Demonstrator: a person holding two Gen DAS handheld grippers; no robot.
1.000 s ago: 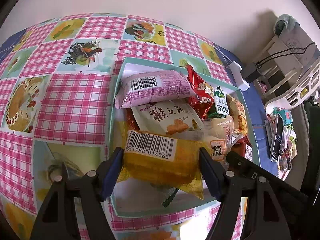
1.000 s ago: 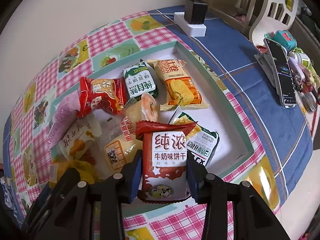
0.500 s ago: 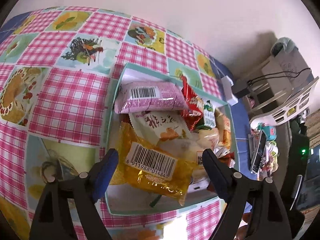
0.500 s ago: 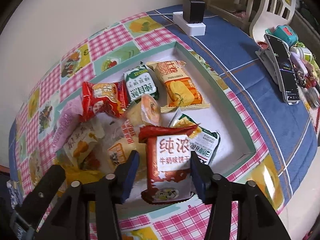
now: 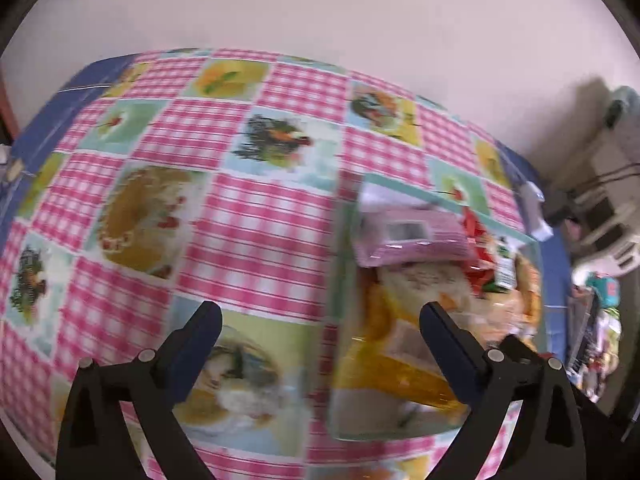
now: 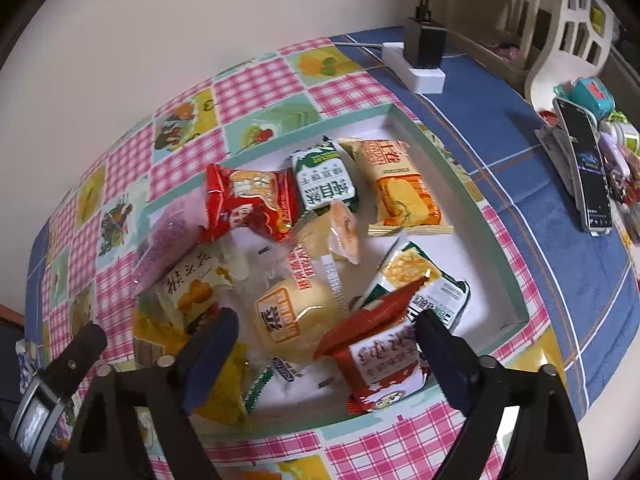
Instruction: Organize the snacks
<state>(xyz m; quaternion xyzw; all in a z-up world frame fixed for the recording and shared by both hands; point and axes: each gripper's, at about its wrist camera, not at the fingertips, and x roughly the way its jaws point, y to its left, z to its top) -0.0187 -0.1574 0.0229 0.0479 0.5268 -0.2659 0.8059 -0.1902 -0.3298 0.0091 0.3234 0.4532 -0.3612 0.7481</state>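
Pink-checked cloth (image 5: 256, 232) covers the table, and on it sits a shallow green-rimmed tray (image 6: 472, 204) holding the snacks. Left gripper (image 5: 320, 320) is spread wide and holds nothing; it hangs over the cloth by the tray's left edge, its right finger over the yellow pack (image 5: 400, 368) at the tray's near-left corner. That view is blurred, but a pink pack (image 5: 412, 236) shows at the tray's far-left end. Right gripper (image 6: 324, 340) is spread as well and grips nothing; its fingers stand apart over the tray's near edge. Just beside its right finger, a red-and-white pack (image 6: 380, 360) leans on the near rim, tilted, with its red top end raised; whether finger and pack touch cannot be told. Under that raised end lies a green-and-white pack (image 6: 436, 292). A pale bun (image 6: 296, 312) in clear wrap lies in the tray's middle, between the fingers as seen from the right wrist. Farther back lie a red pack (image 6: 252, 204), a green pack (image 6: 324, 184) and an orange pack (image 6: 404, 192), side by side, the orange one nearest the tray's right wall. A beige pack (image 6: 192, 284) rests left of the bun, partly under the pink one. Beyond the tray a white power strip (image 6: 416, 68) with a black plug lies on blue cloth (image 6: 520, 160), and a phone (image 6: 588, 168) lies further right.
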